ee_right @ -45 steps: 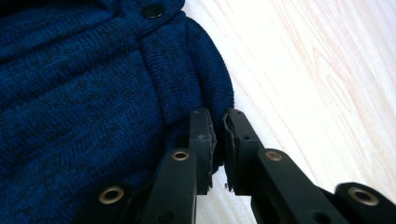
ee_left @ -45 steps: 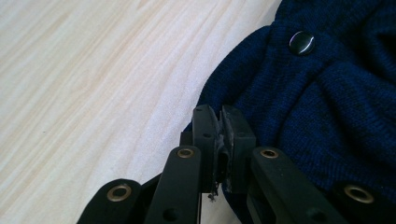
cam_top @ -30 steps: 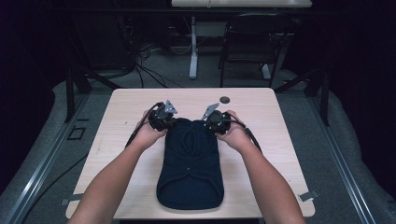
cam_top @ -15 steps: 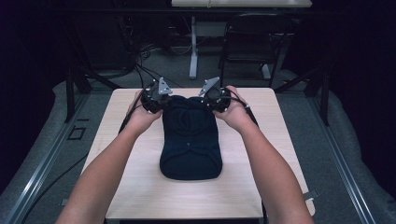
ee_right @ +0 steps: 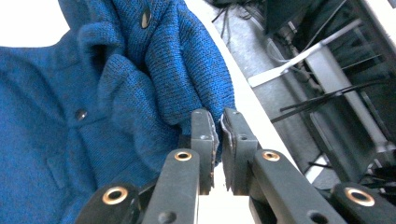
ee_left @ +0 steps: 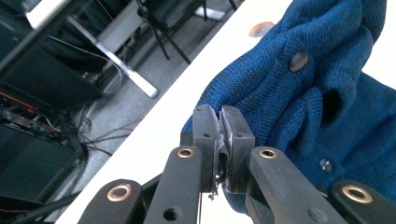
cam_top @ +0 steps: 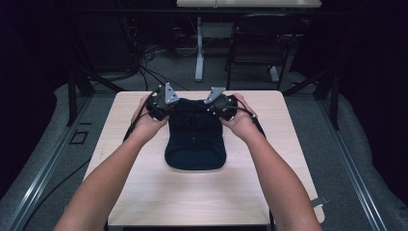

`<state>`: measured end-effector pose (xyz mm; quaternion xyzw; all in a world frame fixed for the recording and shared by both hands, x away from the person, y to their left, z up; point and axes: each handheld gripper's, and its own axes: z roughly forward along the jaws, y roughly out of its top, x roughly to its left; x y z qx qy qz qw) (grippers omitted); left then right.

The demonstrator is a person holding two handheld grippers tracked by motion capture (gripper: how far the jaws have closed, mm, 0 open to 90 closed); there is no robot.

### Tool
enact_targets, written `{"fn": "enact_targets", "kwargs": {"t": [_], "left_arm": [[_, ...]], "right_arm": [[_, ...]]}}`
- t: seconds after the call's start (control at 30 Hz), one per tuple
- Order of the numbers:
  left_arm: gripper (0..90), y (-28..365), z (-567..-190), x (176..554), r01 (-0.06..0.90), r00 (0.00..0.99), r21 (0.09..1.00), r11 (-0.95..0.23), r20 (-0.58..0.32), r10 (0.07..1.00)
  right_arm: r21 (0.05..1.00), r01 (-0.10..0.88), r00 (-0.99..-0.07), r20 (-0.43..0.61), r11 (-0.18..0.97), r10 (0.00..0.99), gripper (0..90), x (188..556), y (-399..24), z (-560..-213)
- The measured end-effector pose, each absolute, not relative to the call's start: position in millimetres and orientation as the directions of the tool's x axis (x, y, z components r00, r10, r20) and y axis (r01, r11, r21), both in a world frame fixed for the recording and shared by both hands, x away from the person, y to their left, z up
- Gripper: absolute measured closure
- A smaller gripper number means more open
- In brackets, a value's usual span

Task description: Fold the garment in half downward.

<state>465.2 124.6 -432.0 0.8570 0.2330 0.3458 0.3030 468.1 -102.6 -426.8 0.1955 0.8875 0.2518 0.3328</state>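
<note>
Garment: one blue knitted cardigan [cam_top: 195, 137], looking near-black from the high view and bright blue up close [ee_left: 327, 93]; soft ribbed wool-like knit, lying down the middle of the table with its far end lifted.
Buttons: three I can count in the left gripper view, small, round and dull grey, one on the raised placket [ee_left: 299, 61]; two show in the right gripper view, one near the top [ee_right: 145, 17].
Left gripper [cam_top: 161, 103]: jaws pressed together, and there it is, a fold of blue knit pinched between the black pads at the cardigan's far left corner; close up [ee_left: 223, 135] the wool bunches right at the jaw tips.
Right gripper [cam_top: 222, 105]: jaws drawn close at the far right corner, the knit edge caught against the pads [ee_right: 215, 135]; a thin slit of light shows lower down between them.
Gripper build: black hard plastic arms with brass-coloured rivets, a grey three-cornered plate on top of each, two in all.
Table [cam_top: 144, 192]: one, pale wood-grain top, smooth and rectangular; the cardigan's near hem rests flat on it.
Knot: a round brown mark [ee_left: 261, 29] on the far edge of the table.
Chair [cam_top: 260, 48]: one, dark, beyond the table.
Writing: none I can read.
</note>
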Motion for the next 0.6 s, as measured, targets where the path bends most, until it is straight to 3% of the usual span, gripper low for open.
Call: {"fn": "enact_targets", "kwargs": {"t": [0.23,0.6], "left_arm": [[86.0,126,-453,461,0.211,0.686,0.669,-0.713,0.418,0.596],[86.0,129,-454,460,0.222,0.703,0.664,-0.714,0.398,0.589]], "right_arm": [[0.566,0.184,-0.729,-0.470,0.804,0.497,84.6,459,-104,-447],[0.563,0.171,-0.751,-0.457,0.809,0.477,85.6,450,-106,-447]]}}
